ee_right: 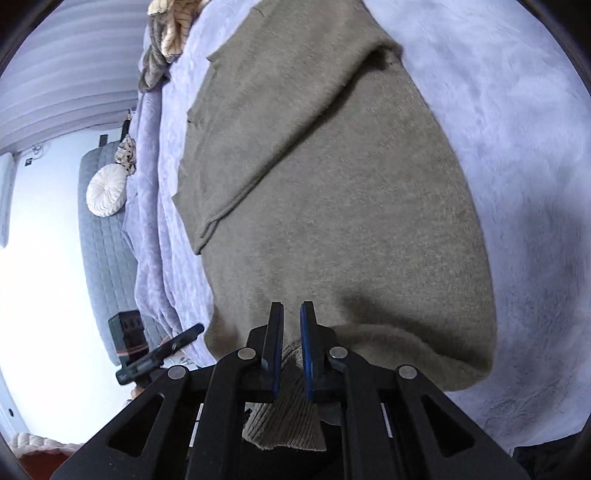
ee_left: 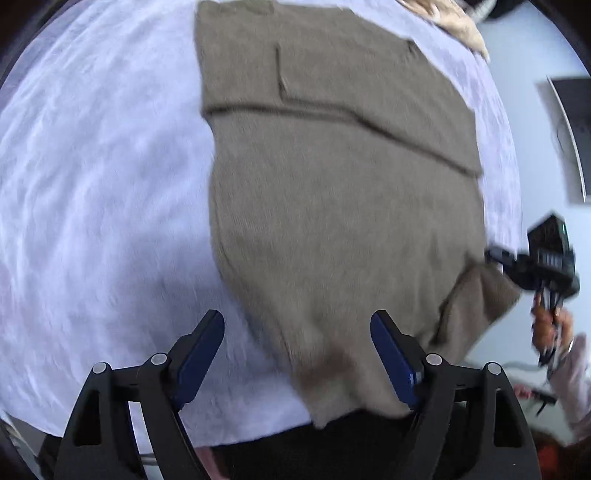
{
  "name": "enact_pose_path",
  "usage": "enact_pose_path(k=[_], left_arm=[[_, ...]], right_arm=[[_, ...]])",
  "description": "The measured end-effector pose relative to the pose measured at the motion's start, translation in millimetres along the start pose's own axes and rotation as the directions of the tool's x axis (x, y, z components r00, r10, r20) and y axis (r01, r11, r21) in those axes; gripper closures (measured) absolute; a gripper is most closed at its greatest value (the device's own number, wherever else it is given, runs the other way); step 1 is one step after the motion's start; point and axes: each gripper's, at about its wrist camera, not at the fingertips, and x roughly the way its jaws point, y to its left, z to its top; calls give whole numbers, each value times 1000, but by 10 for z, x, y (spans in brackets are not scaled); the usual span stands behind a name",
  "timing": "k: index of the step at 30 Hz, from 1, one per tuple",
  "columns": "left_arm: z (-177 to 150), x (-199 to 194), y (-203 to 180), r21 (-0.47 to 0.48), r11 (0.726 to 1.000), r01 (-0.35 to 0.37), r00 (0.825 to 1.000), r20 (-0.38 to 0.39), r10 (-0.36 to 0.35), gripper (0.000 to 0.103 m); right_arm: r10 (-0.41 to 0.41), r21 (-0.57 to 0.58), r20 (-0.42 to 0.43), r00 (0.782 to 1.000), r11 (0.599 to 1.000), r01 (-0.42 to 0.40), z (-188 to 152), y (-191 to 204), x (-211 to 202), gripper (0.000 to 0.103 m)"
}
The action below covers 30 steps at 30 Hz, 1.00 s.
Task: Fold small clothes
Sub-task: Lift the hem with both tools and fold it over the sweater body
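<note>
- The white fleece bedcover [ee_left: 92,184] is the working surface; its plush nap looks grippy, so I judge a garment dragged across it will catch rather than slide.
- The olive-brown knit sweater [ee_left: 332,203] lies spread flat on the bedcover, with a sleeve already folded across the body and its bottom hem at the near edge of the bed. It looks thick, soft and limp: moderately heavy for clothing, sure to sag between two hold points, not fragile, though the knit could stretch if pulled hard.
- The ribbed hem [ee_right: 284,413] is the denser, firmer band, and I judge it the best place to pinch, one corner in each gripper, so the fold lifts evenly.
- The right gripper [ee_right: 291,332] has its blue pads nearly closed, and the ribbed hem corner is pinched between them, lifted slightly off the bedcover.
- The left gripper [ee_left: 297,332] is spread wide and grasps nothing; it hangs above the opposite hem corner, and the picture is blurred there.
- A striped cream cloth [ee_right: 173,29] lies at the bed's far edge.
</note>
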Motion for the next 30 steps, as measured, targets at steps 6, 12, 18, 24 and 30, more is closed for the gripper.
enact_pose_path(k=[6,12,18,24,30], left_arm=[[-411,350,-45,-53,997,57,988,-138,-63,21],[-474,687,-145,-72,990,123,970,-204,-135,21],[-405,720,-264,-20,994,103,975,-194,-105,79],[-79,136,-398,9,975,223,974,-33,-223,80],[565,-178,-384,13,978,209,971,120,-209,80]], right_arm=[[1,56,-16,1000,998,0,-197,-245,-26,52],[-60,14,-96,994,998,62,-371,-321,72,41],[-178,-45,-192,965,984,172,-515,-356,305,91],[66,-24,-3,998,998,-66,-380,-100,-125,100],[128,-2,142,981,992,-129,187,98,-407,100]])
